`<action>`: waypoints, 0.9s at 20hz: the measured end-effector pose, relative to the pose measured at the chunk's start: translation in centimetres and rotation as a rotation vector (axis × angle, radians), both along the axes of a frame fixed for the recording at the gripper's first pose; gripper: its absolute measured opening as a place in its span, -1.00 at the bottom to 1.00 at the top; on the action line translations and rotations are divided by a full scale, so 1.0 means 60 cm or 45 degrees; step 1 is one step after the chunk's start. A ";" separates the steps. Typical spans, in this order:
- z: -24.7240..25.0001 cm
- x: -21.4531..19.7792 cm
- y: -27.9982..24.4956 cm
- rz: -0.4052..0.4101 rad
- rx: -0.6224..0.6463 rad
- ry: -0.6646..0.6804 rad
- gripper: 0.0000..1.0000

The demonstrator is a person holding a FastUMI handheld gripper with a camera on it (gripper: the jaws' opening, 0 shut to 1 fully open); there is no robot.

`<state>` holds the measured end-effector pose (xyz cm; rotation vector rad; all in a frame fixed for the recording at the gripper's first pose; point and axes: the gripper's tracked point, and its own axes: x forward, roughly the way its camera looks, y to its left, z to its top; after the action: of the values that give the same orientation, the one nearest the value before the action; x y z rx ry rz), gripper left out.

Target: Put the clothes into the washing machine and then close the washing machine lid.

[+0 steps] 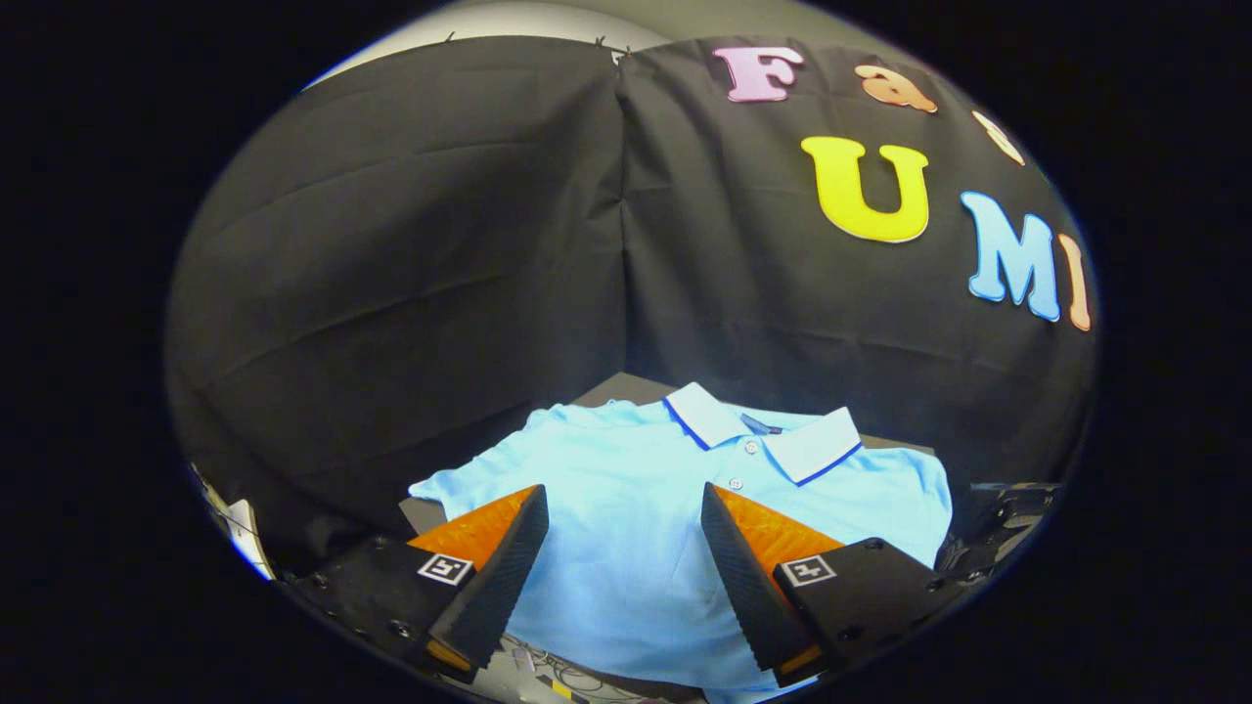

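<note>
The gripper (624, 533) hovered with jaws released over a light-blue polo shirt (626, 469) spread flat on the desk (626, 389) (collar beyond the fingertips); grasping the shirt looked the next step

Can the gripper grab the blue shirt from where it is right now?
Probably yes. The gripper has its jaws open, and the light blue shirt lies spread flat between and ahead of them, with nothing lying on it.
</note>
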<state>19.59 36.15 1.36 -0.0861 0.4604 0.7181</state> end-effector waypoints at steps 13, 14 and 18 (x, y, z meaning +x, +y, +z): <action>-0.066 0.053 -0.017 0.010 -0.212 0.081 0.73; -0.066 0.052 -0.016 0.022 -0.216 0.085 0.73; -0.070 0.070 -0.029 -0.028 -0.209 0.050 -0.44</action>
<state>23.82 34.40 -2.86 -0.2209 0.5569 0.6608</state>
